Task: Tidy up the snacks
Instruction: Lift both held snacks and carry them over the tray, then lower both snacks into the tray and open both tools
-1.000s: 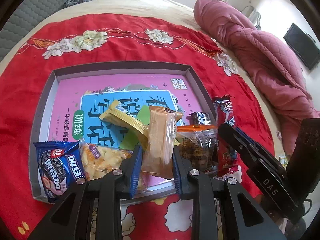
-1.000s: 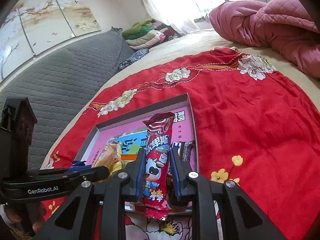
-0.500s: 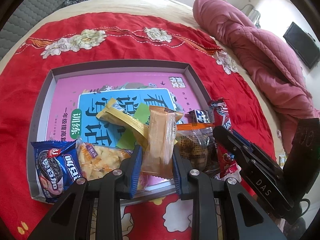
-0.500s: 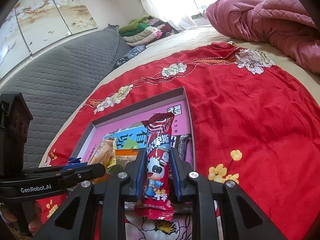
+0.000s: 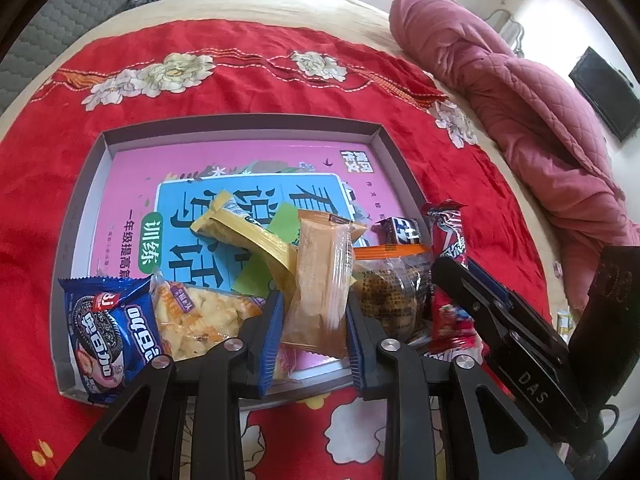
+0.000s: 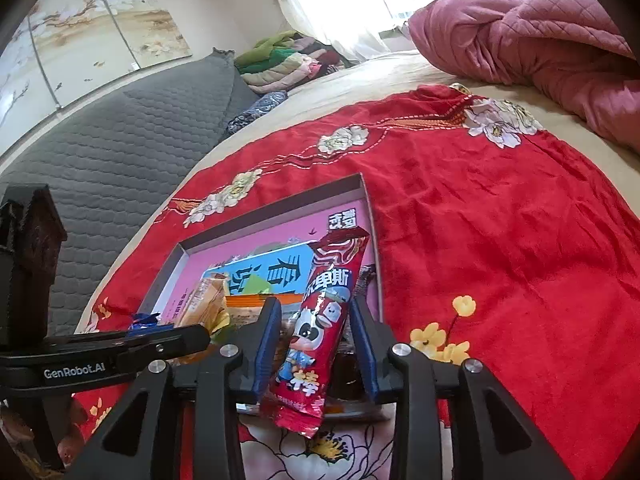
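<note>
A grey tray lined with a pink and blue booklet lies on the red floral cloth. Along its near edge lie an Oreo pack, a chips bag, a yellow packet and a clear bag of dark snacks. My left gripper grips a tan biscuit packet over the near rim, its jaws starting to open. My right gripper is opening: a red stick packet stands between its pads with gaps either side, its lower end over the tray's near right corner.
A pink quilt is bunched at the far right of the bed. A grey padded headboard and folded clothes lie beyond the cloth. The far half of the tray holds no snacks. A small dark candy lies near the tray's right wall.
The right jaws have spread away from the red stick packet, which now sits loose between them. The left jaws look slightly wider around the tan packet. Neither hand has moved.
</note>
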`<state>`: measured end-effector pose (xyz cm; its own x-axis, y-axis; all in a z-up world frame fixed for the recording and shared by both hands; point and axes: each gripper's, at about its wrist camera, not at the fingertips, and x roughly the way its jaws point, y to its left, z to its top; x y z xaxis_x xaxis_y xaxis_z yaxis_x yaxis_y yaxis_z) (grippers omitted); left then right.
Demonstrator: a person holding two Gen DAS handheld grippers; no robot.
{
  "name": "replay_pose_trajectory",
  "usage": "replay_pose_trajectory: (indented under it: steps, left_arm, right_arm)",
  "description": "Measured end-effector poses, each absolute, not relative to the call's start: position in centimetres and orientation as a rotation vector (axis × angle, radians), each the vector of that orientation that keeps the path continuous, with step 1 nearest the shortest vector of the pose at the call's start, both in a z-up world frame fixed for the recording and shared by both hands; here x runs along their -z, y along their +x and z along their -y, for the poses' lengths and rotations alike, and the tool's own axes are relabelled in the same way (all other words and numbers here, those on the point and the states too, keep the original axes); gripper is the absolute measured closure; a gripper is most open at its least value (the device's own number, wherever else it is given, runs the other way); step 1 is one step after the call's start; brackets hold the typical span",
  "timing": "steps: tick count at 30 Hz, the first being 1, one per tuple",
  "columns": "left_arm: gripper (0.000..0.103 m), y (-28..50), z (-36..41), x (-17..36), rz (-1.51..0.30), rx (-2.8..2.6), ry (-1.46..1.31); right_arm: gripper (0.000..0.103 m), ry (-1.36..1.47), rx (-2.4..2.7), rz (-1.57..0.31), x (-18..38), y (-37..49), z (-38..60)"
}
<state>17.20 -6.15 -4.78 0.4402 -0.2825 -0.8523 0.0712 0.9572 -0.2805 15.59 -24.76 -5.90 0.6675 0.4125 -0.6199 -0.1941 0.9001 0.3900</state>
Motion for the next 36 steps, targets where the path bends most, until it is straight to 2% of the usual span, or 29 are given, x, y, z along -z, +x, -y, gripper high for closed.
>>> replay_pose_trajectory:
  steps: [4,11,16,25,36]
  left_arm:
    - [0.068,17.2,5.8,4.8,-1.099,0.217,-0.226]
    - [0.064,17.1,5.5,4.5,-1.093,0.204,-0.228]
    - [0.059,17.1,5.0,4.3,-1.089,0.197,-0.238]
    - [0.058,17.1,4.7,4.2,-1.086,0.190,-0.244]
    - [0.053,16.9,4.5,3.8,-1.084,0.190,-0.246]
  right_arm:
    - [0.059,0.291,-0.351,-0.772,6.0,16.0,24.2]
    - [0.053,0.289,-0.363,-0.797,6.7,16.4,23.9]
    - [0.052,0.275,-0.397,-0.803,6.8,16.4,23.0]
    - [0.052,0.209,-0.408,-0.802,6.8,16.1,21.7]
    - [0.046,0.206,-0.355,-0.779,6.3,15.8,22.5]
